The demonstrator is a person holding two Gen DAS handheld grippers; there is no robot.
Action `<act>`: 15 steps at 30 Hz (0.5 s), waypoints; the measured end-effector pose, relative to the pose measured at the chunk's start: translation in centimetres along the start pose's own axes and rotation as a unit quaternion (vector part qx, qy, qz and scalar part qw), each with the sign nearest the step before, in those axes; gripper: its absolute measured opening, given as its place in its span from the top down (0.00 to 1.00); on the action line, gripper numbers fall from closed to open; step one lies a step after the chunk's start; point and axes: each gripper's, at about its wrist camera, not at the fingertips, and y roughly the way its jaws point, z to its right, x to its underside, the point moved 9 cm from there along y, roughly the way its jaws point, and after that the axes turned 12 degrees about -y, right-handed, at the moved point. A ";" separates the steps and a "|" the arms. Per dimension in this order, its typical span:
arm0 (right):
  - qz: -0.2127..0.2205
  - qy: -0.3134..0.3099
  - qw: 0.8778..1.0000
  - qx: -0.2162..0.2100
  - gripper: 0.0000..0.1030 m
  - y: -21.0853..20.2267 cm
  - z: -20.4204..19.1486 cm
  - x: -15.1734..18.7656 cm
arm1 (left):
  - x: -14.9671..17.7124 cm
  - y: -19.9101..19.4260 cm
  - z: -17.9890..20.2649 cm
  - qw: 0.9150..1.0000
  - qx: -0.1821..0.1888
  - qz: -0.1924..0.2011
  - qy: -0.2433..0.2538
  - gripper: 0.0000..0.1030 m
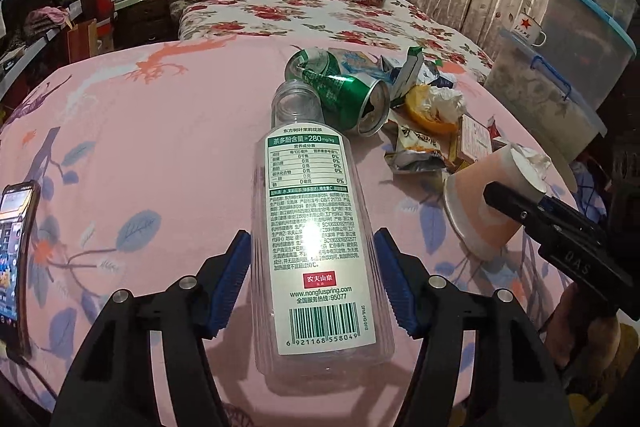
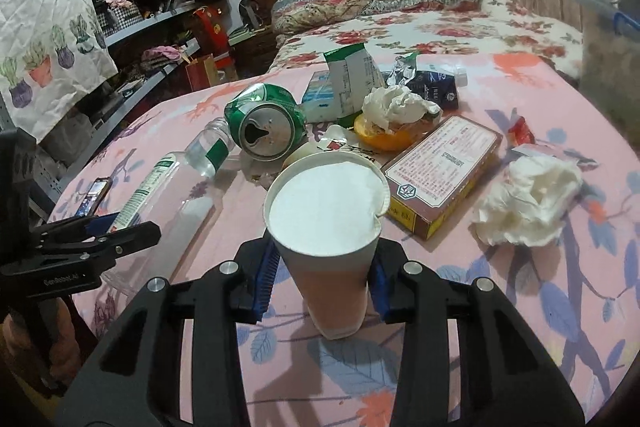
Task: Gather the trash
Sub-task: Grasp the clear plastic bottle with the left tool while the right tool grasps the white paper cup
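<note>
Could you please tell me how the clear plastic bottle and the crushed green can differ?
The clear plastic bottle is long, see-through and keeps its shape; the crushed green can is short, opaque metal and dented. The bottle lies between the left claw's pads; nothing holds the can. Both lie on their sides on the pink cloth.

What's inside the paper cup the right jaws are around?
The paper cup looks empty: plain white interior, one dent in its rim. Its outer base is hidden from view.
</note>
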 end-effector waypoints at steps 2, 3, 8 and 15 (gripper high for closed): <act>0.002 -0.007 1.000 0.008 0.60 0.0 -0.2 0.0 | 0.0 0.0 -0.1 1.000 -0.005 -0.001 -0.004 0.35; 0.002 -0.009 1.000 0.009 0.59 0.0 -0.3 0.0 | -0.1 0.2 -0.3 1.000 -0.010 -0.001 -0.007 0.24; 0.001 -0.009 1.000 0.018 0.57 -0.1 -0.4 -0.1 | -1.0 0.6 -0.3 1.000 0.000 -0.002 -0.029 0.15; -0.008 -0.006 1.000 0.024 0.46 0.4 -0.3 0.1 | -1.4 1.8 0.2 0.999 -0.005 -0.008 -0.031 0.13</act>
